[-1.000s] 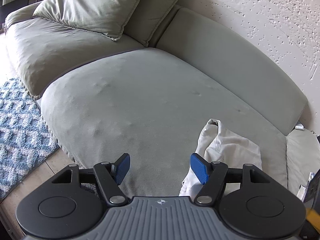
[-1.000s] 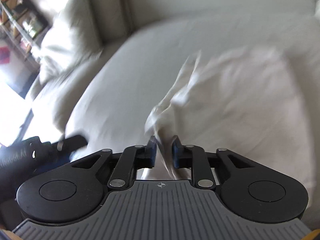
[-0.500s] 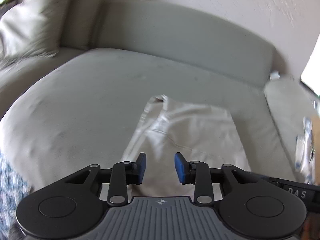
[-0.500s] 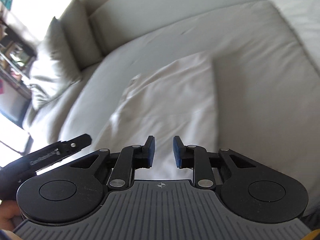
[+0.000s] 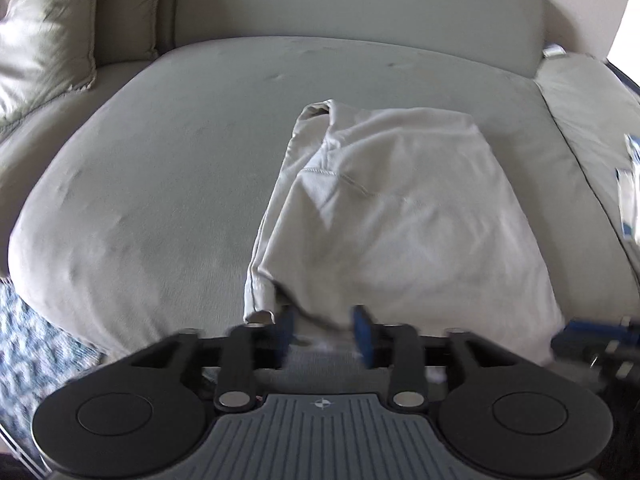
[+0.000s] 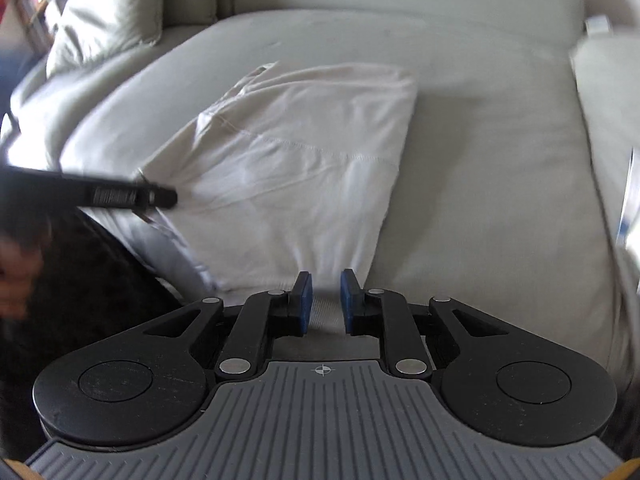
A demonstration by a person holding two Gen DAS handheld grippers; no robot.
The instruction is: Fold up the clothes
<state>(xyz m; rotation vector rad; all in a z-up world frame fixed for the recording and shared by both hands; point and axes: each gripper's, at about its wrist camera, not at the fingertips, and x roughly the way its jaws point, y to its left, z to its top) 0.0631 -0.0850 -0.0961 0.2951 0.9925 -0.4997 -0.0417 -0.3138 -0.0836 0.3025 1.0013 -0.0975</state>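
An off-white garment [image 5: 400, 208] lies folded and fairly flat on the grey sofa seat [image 5: 160, 160], its stitched hem facing up. My left gripper [image 5: 324, 332] hovers blurred at the garment's near left edge. Its jaws are opening, and the cloth edge sits between the blue pads without being pinched. In the right wrist view the garment [image 6: 300, 152] has creases that run together into my right gripper [image 6: 325, 304], which is shut on the bunched near edge. The left gripper's black finger [image 6: 120, 196] reaches in over the cloth from the left.
A loose grey cushion [image 5: 44, 48] leans at the back left, and the sofa backrest [image 5: 360, 12] runs behind. A blue patterned rug [image 5: 24, 340] covers the floor at lower left. White and blue items [image 5: 626, 196] lie on the seat to the right. A hand [image 6: 16, 276] shows at the left edge.
The left gripper swung from bare seat to the garment's near edge, narrowing its jaws and then widening them. The garment went from lifted and bunched to spread flat. The right gripper kept its hold.
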